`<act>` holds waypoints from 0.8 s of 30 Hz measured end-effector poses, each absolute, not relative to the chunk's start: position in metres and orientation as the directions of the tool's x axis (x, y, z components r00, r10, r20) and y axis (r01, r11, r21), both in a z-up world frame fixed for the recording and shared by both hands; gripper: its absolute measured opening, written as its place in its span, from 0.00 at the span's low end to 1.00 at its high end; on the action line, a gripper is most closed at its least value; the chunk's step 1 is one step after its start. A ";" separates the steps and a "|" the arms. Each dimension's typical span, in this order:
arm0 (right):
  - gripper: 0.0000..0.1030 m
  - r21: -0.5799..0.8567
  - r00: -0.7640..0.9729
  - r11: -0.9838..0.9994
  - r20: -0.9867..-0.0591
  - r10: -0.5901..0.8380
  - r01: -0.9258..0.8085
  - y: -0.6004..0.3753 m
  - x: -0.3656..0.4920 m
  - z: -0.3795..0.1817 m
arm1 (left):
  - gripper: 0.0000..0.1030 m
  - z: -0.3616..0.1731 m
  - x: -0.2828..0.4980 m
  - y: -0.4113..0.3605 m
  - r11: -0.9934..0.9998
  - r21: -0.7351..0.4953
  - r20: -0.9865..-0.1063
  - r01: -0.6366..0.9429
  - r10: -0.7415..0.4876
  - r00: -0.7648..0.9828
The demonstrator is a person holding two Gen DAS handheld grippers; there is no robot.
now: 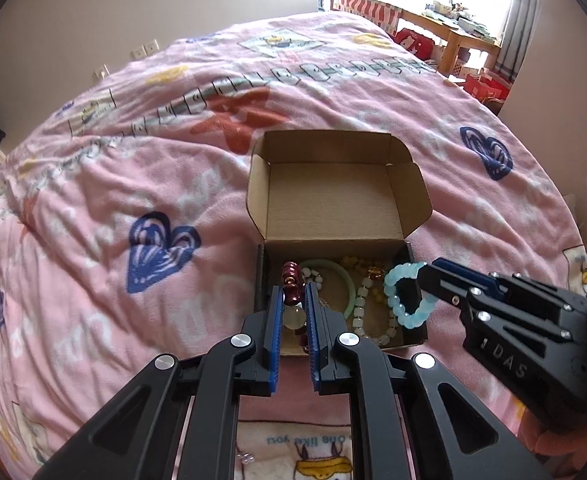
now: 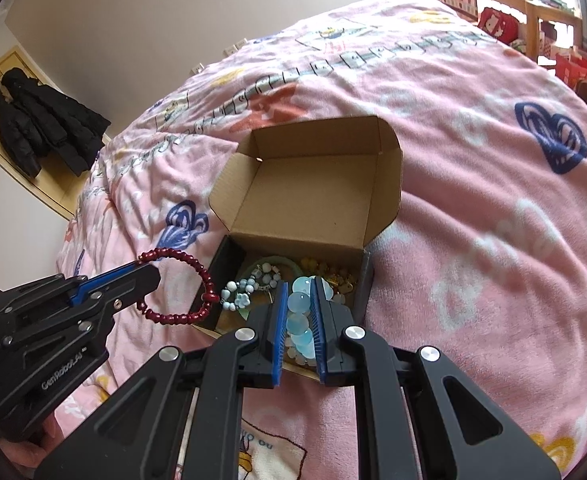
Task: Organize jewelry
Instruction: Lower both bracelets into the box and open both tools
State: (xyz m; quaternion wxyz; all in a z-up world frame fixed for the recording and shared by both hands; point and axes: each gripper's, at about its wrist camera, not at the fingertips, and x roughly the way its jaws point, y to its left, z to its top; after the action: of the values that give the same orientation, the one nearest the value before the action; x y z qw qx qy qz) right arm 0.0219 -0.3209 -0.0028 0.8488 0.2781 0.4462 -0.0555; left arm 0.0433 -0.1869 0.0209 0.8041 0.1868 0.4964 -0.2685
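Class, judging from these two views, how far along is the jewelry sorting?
Done: a green bangle, yellow beads and white beads already lie in the cardboard box. In hand: the left tongs grip a dark red bracelet, the right tongs a light blue bracelet, both at the box. Left: releasing both inside.

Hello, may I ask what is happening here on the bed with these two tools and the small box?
A person is sorting jewelry with a handheld gripper in each hand. The left gripper is shut on a dark red bead bracelet, and the right gripper is shut on a light blue bead bracelet. Both are held at the open cardboard box on the pink blanket. The box already holds a green bangle and yellow and white beads.
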 end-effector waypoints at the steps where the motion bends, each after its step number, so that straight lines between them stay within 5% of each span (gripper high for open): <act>1: 0.12 0.423 0.594 0.839 -0.789 0.155 0.343 -0.320 0.022 -0.004 | 0.12 0.020 0.043 -0.188 0.785 0.027 -0.900 0.618 -0.250 0.357; 24: 0.14 0.451 0.607 0.822 -0.777 0.170 0.348 -0.324 0.020 -0.002 | 0.14 0.017 0.031 -0.202 0.747 0.075 -0.901 0.661 -0.232 0.365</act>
State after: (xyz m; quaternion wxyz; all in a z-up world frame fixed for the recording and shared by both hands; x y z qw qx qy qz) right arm 0.0204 -0.3244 -0.0018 0.8467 0.2940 0.4404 -0.0526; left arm 0.0310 -0.2025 0.0170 0.7967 0.2191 0.4886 -0.2802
